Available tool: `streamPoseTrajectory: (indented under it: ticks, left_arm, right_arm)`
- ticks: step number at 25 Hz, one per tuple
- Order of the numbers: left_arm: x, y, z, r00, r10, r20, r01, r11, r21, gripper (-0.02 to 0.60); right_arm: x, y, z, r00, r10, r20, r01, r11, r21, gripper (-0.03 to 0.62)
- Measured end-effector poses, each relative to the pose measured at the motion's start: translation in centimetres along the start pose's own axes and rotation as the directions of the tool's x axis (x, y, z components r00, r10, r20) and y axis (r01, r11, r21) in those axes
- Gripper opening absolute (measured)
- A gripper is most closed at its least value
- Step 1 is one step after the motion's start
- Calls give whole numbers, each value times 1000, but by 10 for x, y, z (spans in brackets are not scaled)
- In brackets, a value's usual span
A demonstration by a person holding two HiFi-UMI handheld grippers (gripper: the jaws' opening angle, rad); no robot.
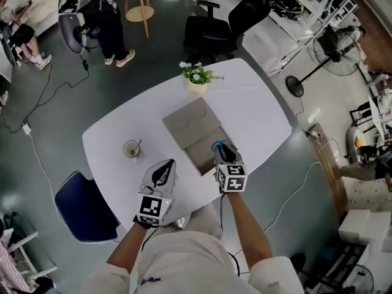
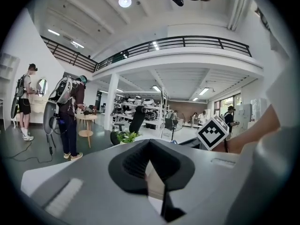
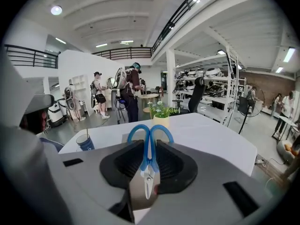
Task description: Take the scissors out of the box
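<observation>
Evidently light and rigid, the small scissors with blue plastic loop handles and steel blades (image 3: 149, 161) are pinched by the right gripper (image 3: 149, 146) across the handle shanks beside the pivot. The loops face forward, and the scissors are held in the air over the near edge of the open brown cardboard box (image 1: 195, 130) on the white table (image 1: 257, 109). That thicker part seems the soundest hold, since the polished, pointed blades are likely slippery; the left gripper (image 2: 150, 146) is pressed together on nothing. No brand or legible writing shows, only square black-and-white markers on the grippers' cubes (image 1: 231, 177).
</observation>
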State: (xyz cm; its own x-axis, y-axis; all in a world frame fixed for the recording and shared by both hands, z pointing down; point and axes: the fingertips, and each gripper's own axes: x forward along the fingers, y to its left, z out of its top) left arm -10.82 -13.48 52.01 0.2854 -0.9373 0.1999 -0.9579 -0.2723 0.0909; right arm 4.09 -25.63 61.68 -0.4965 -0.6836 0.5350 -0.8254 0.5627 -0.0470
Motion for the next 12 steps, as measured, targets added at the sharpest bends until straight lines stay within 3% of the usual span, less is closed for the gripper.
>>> streamPoseTrajectory:
  ticks: [7,12]
  left_arm:
    - [15,6,43,997,-23,69,16,995,98,2]
    - [23,0,73,994,-74,75,76,997,-32,2]
  right_arm:
    - [-30,5,32,997,5,79,-3,1000,-22,91]
    - [-57,6,60,989,-1,149,10,998,-62,91]
